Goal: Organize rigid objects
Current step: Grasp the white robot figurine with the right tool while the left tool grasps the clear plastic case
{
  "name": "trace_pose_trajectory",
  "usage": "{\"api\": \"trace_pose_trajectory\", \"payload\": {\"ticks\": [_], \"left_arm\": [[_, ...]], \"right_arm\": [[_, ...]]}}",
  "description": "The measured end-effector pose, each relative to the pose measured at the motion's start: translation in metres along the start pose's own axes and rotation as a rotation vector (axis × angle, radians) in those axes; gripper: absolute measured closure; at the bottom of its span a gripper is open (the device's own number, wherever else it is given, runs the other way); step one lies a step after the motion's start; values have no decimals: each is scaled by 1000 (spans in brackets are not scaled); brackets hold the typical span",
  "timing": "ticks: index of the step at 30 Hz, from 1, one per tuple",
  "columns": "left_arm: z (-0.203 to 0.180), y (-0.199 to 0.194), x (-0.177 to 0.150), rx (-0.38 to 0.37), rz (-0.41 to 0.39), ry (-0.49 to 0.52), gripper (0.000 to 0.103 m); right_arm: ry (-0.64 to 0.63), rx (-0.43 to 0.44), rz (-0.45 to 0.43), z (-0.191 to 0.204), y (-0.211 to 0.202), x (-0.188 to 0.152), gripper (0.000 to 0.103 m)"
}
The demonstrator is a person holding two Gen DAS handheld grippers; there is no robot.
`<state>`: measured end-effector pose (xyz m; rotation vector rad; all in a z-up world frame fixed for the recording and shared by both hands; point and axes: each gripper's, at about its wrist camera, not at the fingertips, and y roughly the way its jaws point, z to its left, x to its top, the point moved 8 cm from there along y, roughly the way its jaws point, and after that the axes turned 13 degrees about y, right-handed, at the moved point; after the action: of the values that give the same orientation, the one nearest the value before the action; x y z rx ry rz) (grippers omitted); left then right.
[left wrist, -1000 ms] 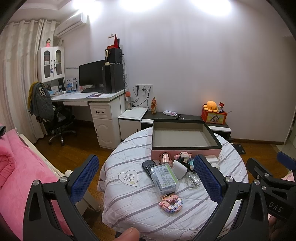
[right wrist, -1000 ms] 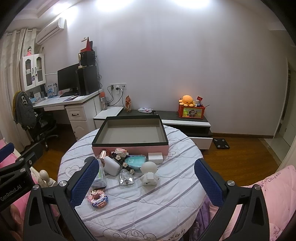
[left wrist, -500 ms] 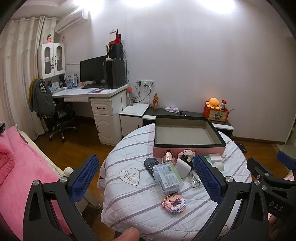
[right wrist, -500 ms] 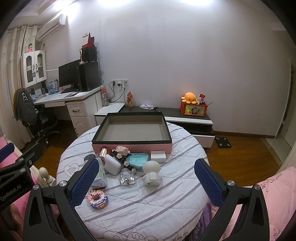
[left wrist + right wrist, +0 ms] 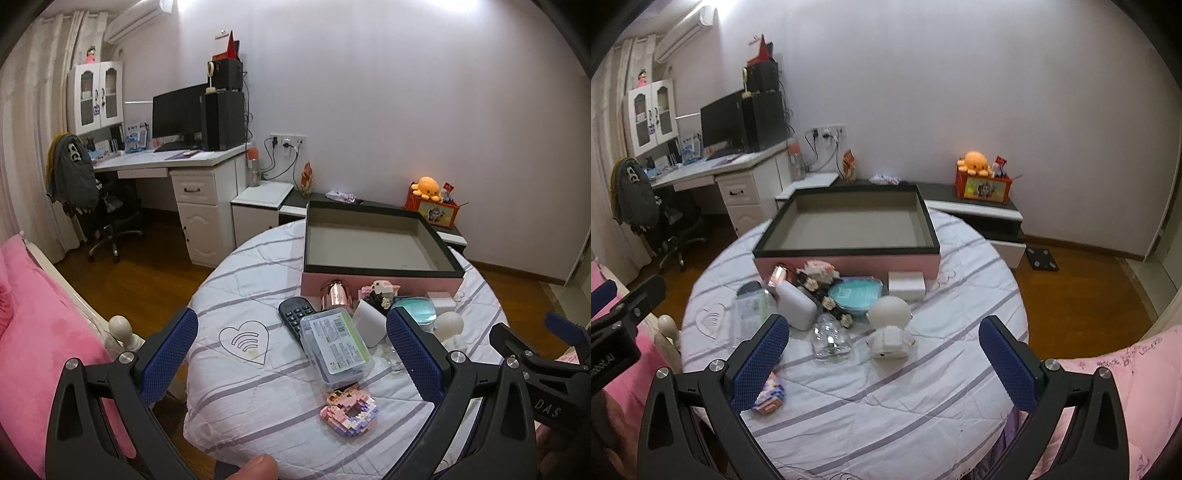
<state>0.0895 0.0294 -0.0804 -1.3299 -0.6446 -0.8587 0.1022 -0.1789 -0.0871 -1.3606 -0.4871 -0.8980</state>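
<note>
- Clutter sits in a tight bunch on the round table (image 5: 923, 387), just in front of the pink box (image 5: 849, 263), whose tray is empty.
- In that bunch: a white figure (image 5: 890, 326) nearest my right side, a clear jar (image 5: 830, 341) beside it, a white case (image 5: 796, 308), a teal dish (image 5: 857, 294), a small white box (image 5: 907, 286) against the pink wall.
- On my left side lie a labelled plastic case (image 5: 335, 343) resting partly over a remote (image 5: 295, 314), a copper cup (image 5: 334, 293) touching the box front, and a pink brick ring (image 5: 349, 410) closest to me.
- My left gripper (image 5: 295, 358) is spread wide and holds nothing; it hangs above the table's near edge, short of the things.
- My right gripper (image 5: 882, 363) is likewise wide apart and bare, with the figure lying between its fingers in view but not touched.
- I judge the step to be a first pick, nothing being in the box yet.
- To do it well I would take an outer piece first: the figure with my right, the ring or plastic case with my left.
- I would come down straight, close on the firm body, and lift clear before crossing the box rim.
- The jar looks slippery, and things lean on each other, so a sideways nudge could topple neighbours.
</note>
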Motion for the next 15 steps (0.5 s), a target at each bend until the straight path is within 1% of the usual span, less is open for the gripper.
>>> {"api": "trace_pose_trajectory", "payload": {"ticks": [3,5,9,15], "left_arm": [[-1,17,-8,-2,18,7,0],[-4,31,-18,-8,58,17,0],[-19,60,-35,-47,128,26,0],[-34,90,-41,-67,176,28,0]], "right_arm": [[-8,-13,28,-5,17,-7,0],[-14,-25,63,-9,32,-15,0],[3,-45,143,-20,66,-29,0],[7,-55,189,-27,97,-36,0]]}}
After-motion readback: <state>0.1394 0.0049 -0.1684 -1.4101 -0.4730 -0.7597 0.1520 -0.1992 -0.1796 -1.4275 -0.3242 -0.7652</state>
